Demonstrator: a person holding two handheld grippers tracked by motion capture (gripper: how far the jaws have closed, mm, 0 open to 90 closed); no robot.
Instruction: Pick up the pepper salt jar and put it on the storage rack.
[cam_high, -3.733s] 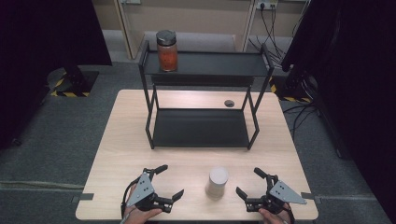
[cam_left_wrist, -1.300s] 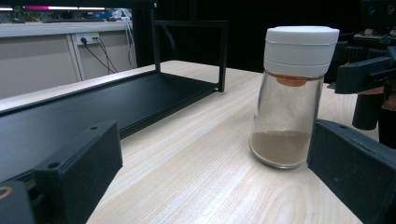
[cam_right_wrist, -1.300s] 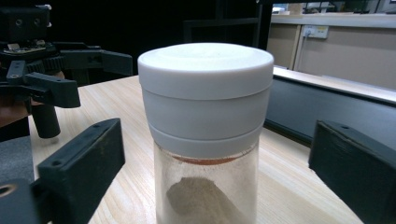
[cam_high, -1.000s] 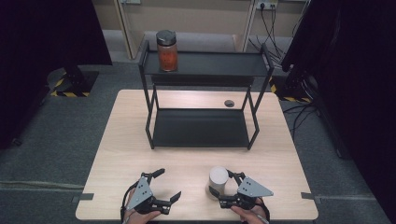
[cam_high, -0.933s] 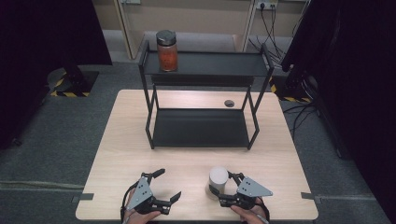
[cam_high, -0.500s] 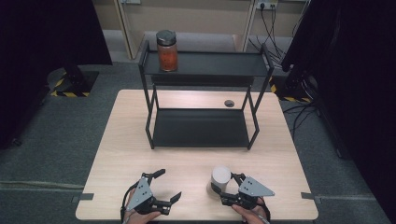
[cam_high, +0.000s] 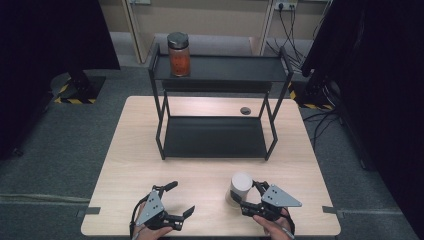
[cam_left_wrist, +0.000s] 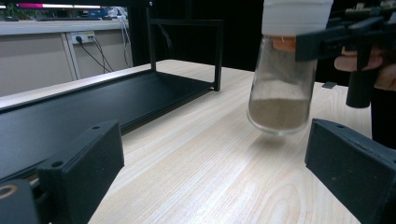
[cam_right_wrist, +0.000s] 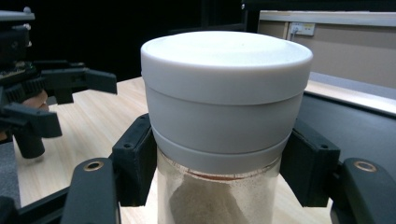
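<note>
The right claw (cam_high: 243, 201), which a moment ago stood open at 3 o'clock of the white-lidded jar (cam_high: 239, 188), now clamps it below the lid and tips it off the surface (cam_high: 200, 175), while the left claw (cam_high: 176, 202) waits open at the jar's 9 o'clock.

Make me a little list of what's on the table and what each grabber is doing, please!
table: light wooden top
rack: black two-level shelf at the far half of the table
jar on rack: orange-filled jar, top shelf, left end
white-lid jar: glass, brown powder inside, tilted and lifted off the table
right gripper: jaws shut on the white-lid jar just below its lid
left gripper: open, holding nothing, near the front edge
small dark disc: on the table behind the rack
</note>
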